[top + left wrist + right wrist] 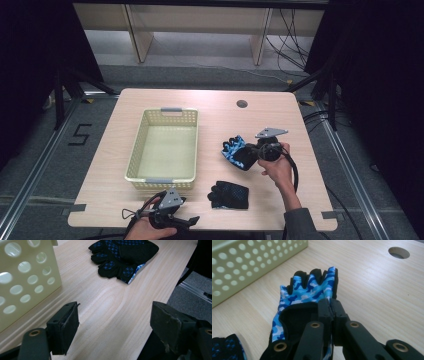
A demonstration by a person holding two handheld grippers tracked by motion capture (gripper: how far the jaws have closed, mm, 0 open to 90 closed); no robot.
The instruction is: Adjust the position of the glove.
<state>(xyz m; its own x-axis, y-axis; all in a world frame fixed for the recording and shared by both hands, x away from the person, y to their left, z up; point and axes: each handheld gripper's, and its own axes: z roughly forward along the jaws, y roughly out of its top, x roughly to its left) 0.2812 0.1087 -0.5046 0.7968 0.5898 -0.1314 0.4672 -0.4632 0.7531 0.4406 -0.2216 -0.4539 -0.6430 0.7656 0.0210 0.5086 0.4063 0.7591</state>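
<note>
A blue camouflage glove (304, 292) with black fingertips hangs from my right gripper (330, 305), whose jaws are shut on its cuff edge. From above, that glove (235, 150) sits right of the basket, with the right gripper (256, 151) just beside it. A second glove (229, 194), black palm up, lies flat near the table's front edge. In the left gripper view this black glove (123, 257) lies ahead of my left gripper (115, 322), which is open and holds nothing. The left gripper (192, 220) rests at the front edge, below the basket.
A pale yellow perforated basket (136, 152) stands on the left half of the wooden table, with nothing inside it. A round cable hole (242, 103) sits near the far edge. The table's front edge (162, 285) runs close to the black glove.
</note>
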